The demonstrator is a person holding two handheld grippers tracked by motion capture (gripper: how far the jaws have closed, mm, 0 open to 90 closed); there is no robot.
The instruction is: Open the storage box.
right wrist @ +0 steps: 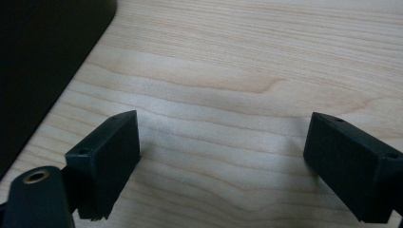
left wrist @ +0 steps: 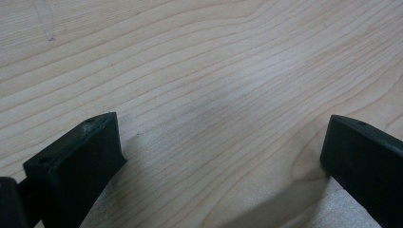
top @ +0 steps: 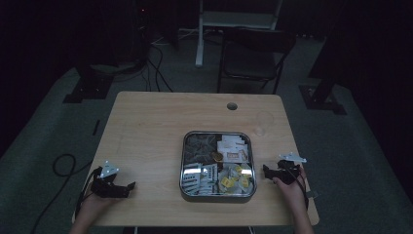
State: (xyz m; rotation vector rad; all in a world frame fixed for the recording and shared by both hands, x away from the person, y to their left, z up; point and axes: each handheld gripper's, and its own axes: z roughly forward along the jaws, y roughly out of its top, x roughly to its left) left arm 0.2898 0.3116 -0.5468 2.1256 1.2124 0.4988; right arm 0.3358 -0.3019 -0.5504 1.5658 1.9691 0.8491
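Frankly, packets in the tray point(top: 183, 161) bear unreadable print.

tray point(top: 218, 134) mid-table point(top: 146, 126) | left gripper point(top: 127, 187) left | right gripper point(top: 266, 170) right

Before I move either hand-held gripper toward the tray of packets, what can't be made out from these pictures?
- Packets in the tray: high view, too dim and small to read labels or count.
- Clear object beyond the tray: high view, faint outline, cannot tell what it is.
- Left hand-held gripper and right hand-held gripper: gripper views, open over bare table; the frame edges cut off the jaws' bases.
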